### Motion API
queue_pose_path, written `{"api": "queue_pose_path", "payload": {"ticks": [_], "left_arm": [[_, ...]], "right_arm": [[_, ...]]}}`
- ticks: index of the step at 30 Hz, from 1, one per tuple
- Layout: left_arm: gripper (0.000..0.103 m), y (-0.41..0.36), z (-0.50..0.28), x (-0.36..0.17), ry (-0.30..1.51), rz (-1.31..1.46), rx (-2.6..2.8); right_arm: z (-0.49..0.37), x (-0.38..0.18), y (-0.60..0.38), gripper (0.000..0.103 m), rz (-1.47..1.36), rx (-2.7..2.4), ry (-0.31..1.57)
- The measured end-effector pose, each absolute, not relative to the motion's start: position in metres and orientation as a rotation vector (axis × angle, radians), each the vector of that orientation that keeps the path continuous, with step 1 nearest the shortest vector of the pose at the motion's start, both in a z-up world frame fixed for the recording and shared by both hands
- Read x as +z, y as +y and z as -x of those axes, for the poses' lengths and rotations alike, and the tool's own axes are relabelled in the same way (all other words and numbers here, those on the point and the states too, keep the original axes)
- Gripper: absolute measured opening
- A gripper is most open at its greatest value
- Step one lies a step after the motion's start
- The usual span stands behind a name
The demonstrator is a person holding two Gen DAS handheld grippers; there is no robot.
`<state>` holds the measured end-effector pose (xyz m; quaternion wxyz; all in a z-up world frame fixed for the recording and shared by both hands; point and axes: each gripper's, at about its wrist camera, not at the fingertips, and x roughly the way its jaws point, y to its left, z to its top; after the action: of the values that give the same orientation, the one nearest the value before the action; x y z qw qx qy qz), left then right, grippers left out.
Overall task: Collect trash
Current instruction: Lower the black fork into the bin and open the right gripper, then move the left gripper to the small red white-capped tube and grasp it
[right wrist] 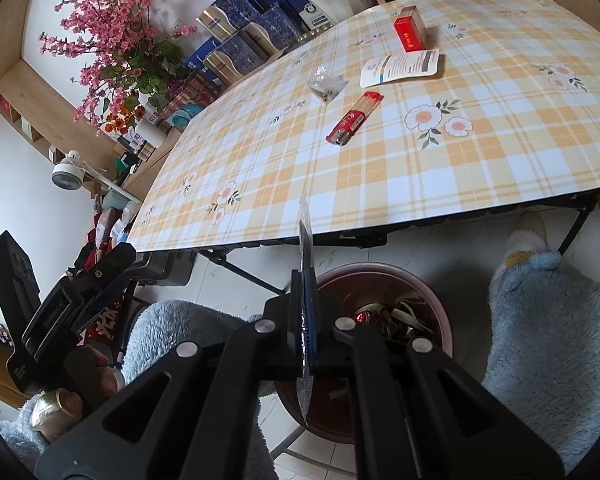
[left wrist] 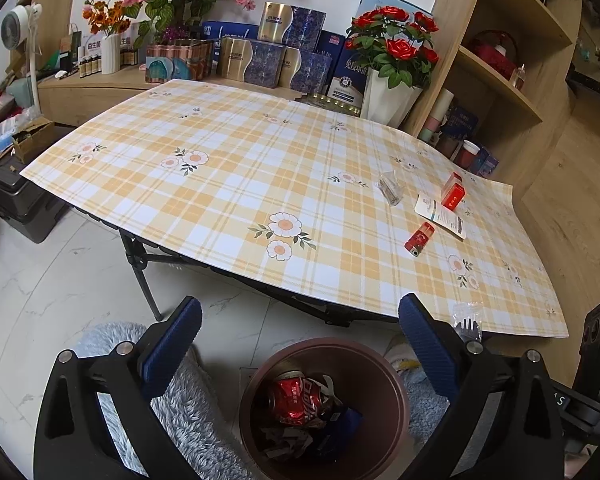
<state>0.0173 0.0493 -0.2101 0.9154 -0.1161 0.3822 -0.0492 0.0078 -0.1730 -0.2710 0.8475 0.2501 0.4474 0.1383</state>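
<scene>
My left gripper (left wrist: pixel 300 344) hangs open and empty above a maroon trash bin (left wrist: pixel 364 372) on the floor. A crushed red cola can (left wrist: pixel 300 400) and paper scraps lie inside. My right gripper (right wrist: pixel 305 276) is shut on a clear plastic packet (right wrist: pixel 306 224), seen edge-on just above the bin (right wrist: pixel 380 267). The left wrist view shows that packet (left wrist: pixel 467 322) with a plastic fork in it. On the plaid table (left wrist: pixel 228 184) lie a red lighter (left wrist: pixel 419 239), a white pouch (left wrist: pixel 440 214), a red box (left wrist: pixel 453 191) and a crumpled clear wrapper (left wrist: pixel 391 187).
Gift boxes (left wrist: pixel 260 60), flower vases (left wrist: pixel 388 96) and a wooden shelf (left wrist: pixel 508 80) stand behind the table. A black case (left wrist: pixel 16 200) sits on the floor at left. Fluffy blue fabric (right wrist: pixel 548 340) flanks the bin. The left gripper (right wrist: pixel 100 280) and a hand show at left.
</scene>
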Motion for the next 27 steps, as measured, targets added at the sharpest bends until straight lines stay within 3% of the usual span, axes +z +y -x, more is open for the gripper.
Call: {"api": "queue_pose_path", "payload": {"ticks": [2, 5, 7, 12, 17, 22, 27], "left_arm": [[0.097, 0.049, -0.017, -0.211, 0.789, 0.237, -0.101], [0.097, 0.049, -0.017, -0.212, 0.79, 0.238, -0.1], [0.097, 0.049, -0.018, -0.212, 0.791, 0.237, -0.101], [0.097, 0.048, -0.017, -0.214, 0.795, 0.232, -0.103], [0.097, 0.048, -0.017, -0.215, 0.796, 0.233, -0.103], [0.097, 0.046, -0.017, -0.215, 0.787, 0.236, -0.118], [0.097, 0.042, -0.019, -0.218, 0.787, 0.238, -0.159]], "right_arm": [[-0.008, -0.273, -0.173, 0.007, -0.528, 0.289, 0.953], [-0.008, -0.274, -0.173, 0.016, -0.518, 0.262, 0.965], [-0.006, -0.272, -0.173, 0.04, -0.513, 0.256, 0.954], [-0.006, -0.269, -0.172, 0.062, -0.495, 0.254, 0.94], [-0.006, -0.269, -0.173, 0.07, -0.498, 0.239, 0.933], [-0.007, -0.266, -0.179, 0.094, -0.479, 0.172, 0.908], [-0.009, -0.262, -0.183, 0.097, -0.407, 0.09, 0.88]]}}
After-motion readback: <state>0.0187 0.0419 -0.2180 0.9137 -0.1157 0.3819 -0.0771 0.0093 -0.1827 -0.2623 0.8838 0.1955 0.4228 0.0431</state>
